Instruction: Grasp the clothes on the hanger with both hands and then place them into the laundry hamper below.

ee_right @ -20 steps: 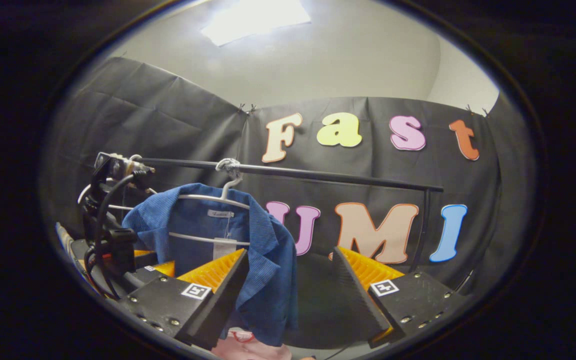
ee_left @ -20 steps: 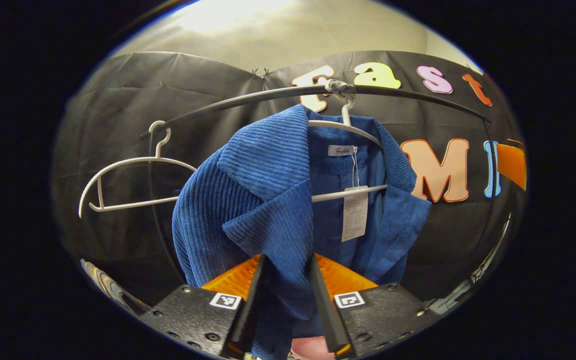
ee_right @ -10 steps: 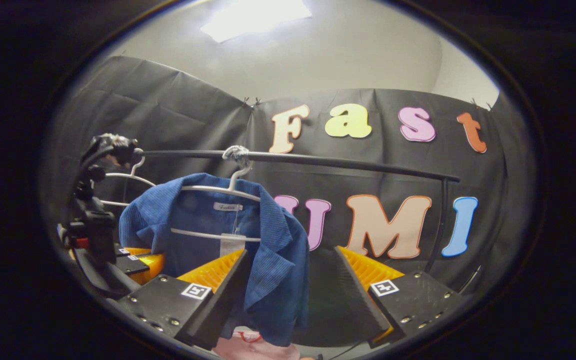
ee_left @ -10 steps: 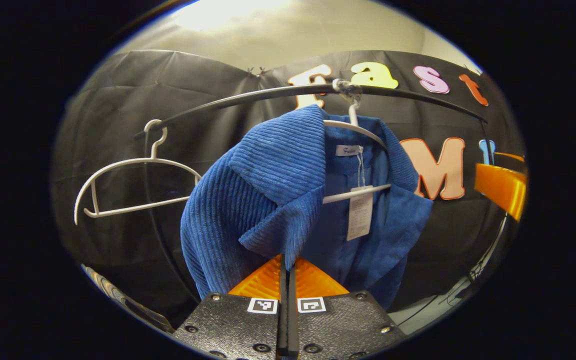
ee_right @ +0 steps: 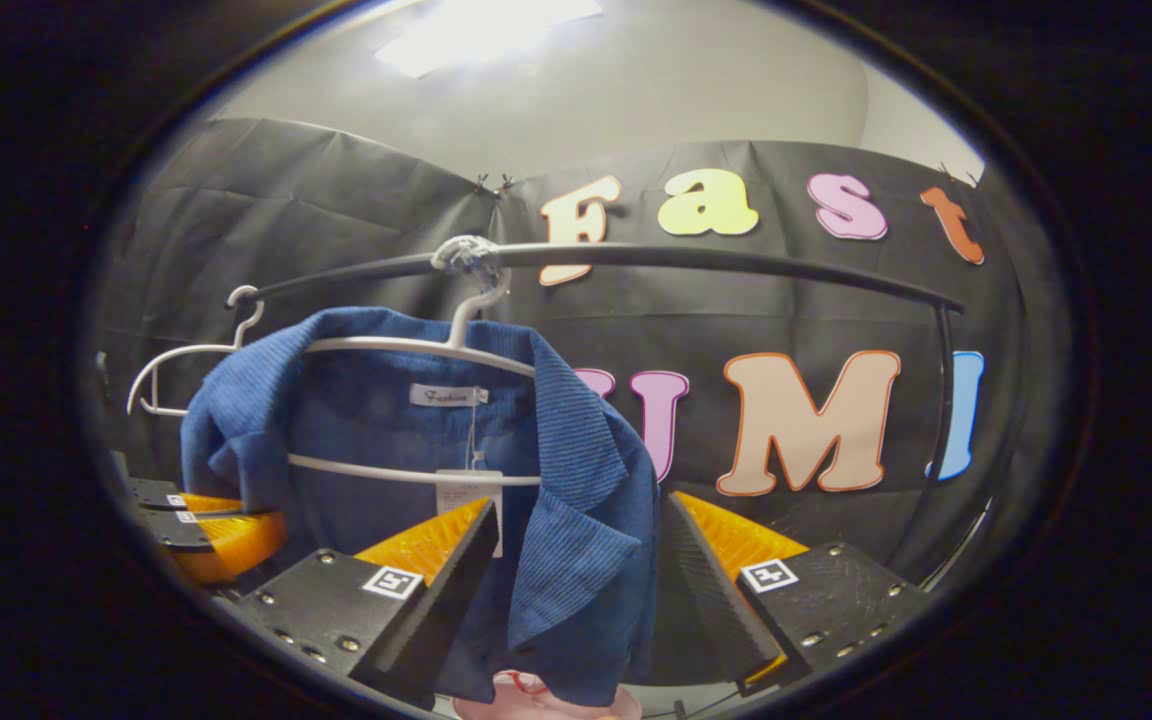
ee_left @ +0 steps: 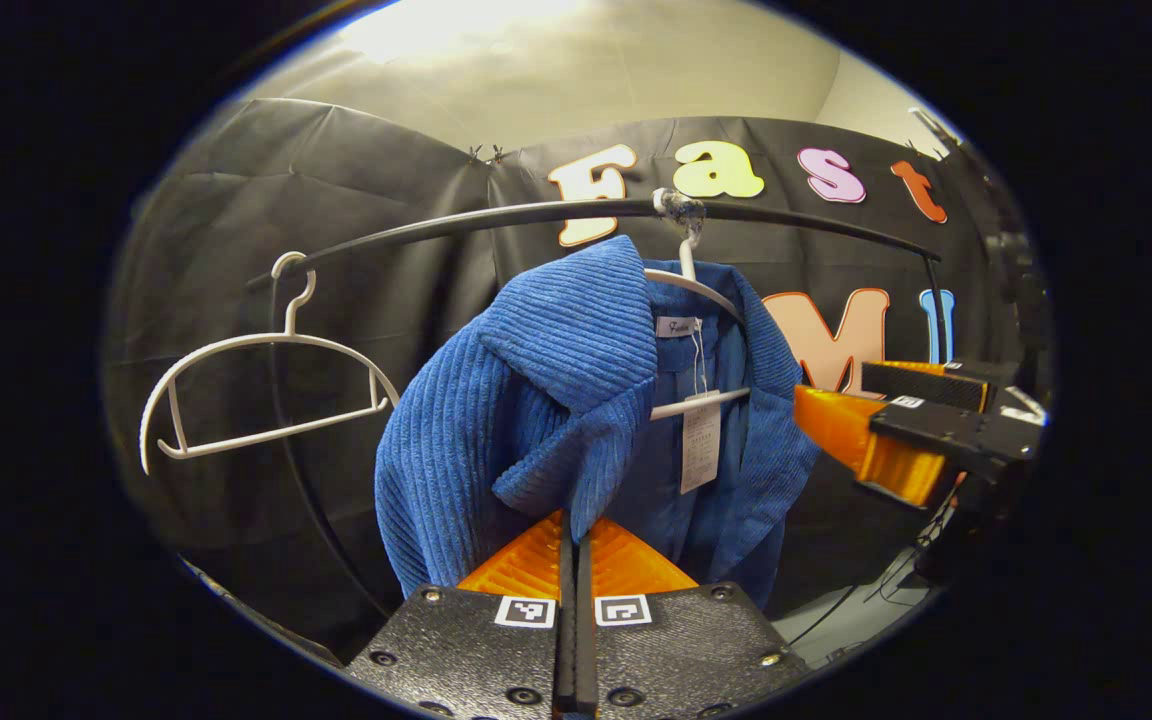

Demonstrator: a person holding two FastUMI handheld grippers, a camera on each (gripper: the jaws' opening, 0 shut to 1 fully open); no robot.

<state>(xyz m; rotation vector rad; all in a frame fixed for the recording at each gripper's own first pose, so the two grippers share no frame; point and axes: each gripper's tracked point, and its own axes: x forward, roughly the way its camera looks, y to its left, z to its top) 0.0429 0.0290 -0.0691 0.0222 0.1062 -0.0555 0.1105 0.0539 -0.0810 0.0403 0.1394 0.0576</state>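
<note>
Jacket [ee_left: 536, 400] on hanger [ee_right: 416, 345]: L gripper [ee_left: 572, 560] clamped on lapel, R gripper [ee_right: 576, 560] open w/ other lapel between fingers.

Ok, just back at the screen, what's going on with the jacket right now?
The blue jacket hangs on a white hanger on the black rail. The left gripper is shut on the jacket's front edge. The right gripper is open, its fingers either side of the other front edge, not yet closed. An empty hanger hangs further along the rail. Nothing has come off the hanger so far.
</note>
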